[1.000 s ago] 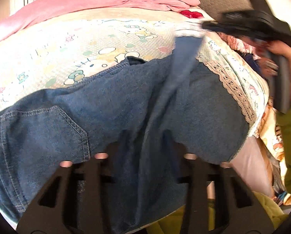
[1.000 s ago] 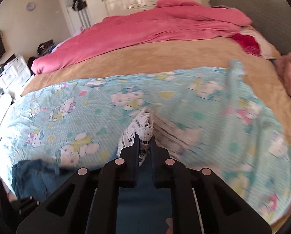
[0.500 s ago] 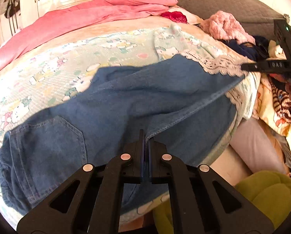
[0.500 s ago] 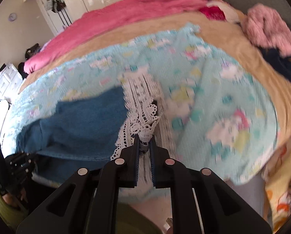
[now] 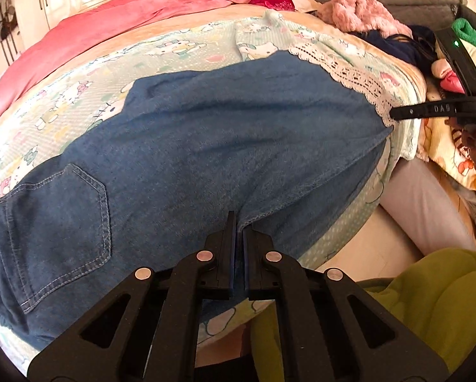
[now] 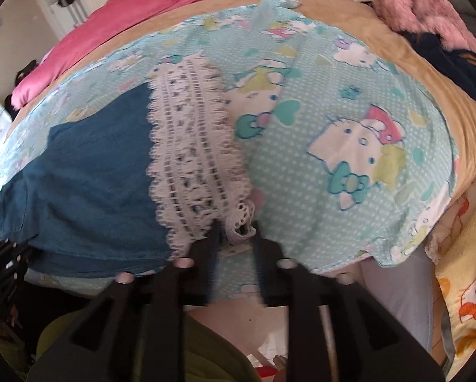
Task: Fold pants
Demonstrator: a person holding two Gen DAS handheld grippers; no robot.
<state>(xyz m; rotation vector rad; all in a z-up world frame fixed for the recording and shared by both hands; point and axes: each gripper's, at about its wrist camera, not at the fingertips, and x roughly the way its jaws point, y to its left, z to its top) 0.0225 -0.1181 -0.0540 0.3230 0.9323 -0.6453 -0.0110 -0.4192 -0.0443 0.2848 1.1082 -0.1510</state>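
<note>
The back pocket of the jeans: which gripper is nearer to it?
Left. The left gripper pinches the denim edge, right of the back pocket; the right gripper is at the lace hem, the far end.

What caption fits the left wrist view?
Left tongs shut on denim pants spread over a cartoon-print sheet.

Mirrored white letters, seemingly "DAS", on the right claw (image 5: 394, 114), otherwise nothing legible

Ahead of the tongs spreads a pale turquoise cartoon-cat printed sheet (image 6: 349, 102) over a tan bedspread (image 6: 407, 60). Beyond lies a crumpled pink quilt (image 5: 136, 16). Far right sits a fluffy pink garment (image 5: 359, 12), beside dark blue cloth (image 6: 457, 67), possibly clothing.
</note>
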